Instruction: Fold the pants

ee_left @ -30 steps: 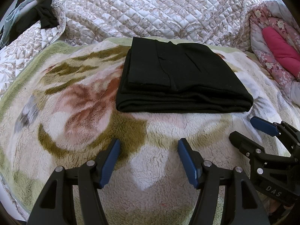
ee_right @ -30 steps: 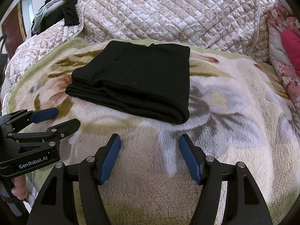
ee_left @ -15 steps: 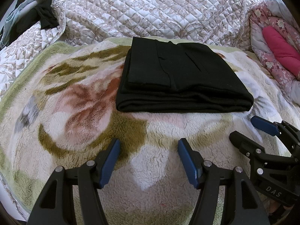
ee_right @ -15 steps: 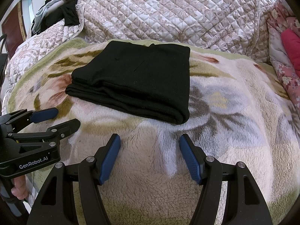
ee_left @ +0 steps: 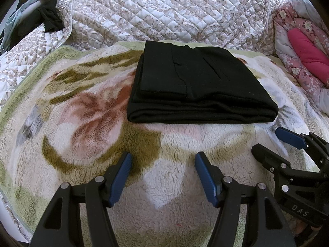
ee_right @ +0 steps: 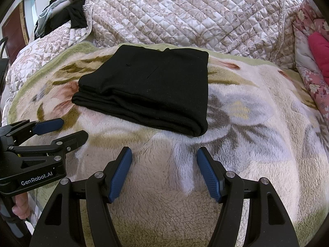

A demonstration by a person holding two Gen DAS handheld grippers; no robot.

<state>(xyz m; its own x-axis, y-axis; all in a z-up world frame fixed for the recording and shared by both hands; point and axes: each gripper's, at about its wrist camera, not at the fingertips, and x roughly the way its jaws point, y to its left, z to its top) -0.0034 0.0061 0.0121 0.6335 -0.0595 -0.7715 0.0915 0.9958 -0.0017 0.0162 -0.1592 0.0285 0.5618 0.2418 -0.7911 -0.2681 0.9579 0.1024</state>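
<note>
I see the pants [ee_left: 197, 86] folded into a black stack on the blanket [ee_left: 82, 123], ahead of both grippers and touching neither. My left gripper [ee_left: 163, 177] and right gripper [ee_right: 164, 173] are spread wide, holding nothing. The stack's underside is hidden.

The pink quilt [ee_left: 306, 51] runs off the right edge — the dark clothes [ee_right: 61, 16] beyond the bedspread stay indistinct.

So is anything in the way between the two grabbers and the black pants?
Nothing visible. Only bare fluffy flowered blanket lies between the open left gripper, the open right gripper and the folded black pants.
</note>
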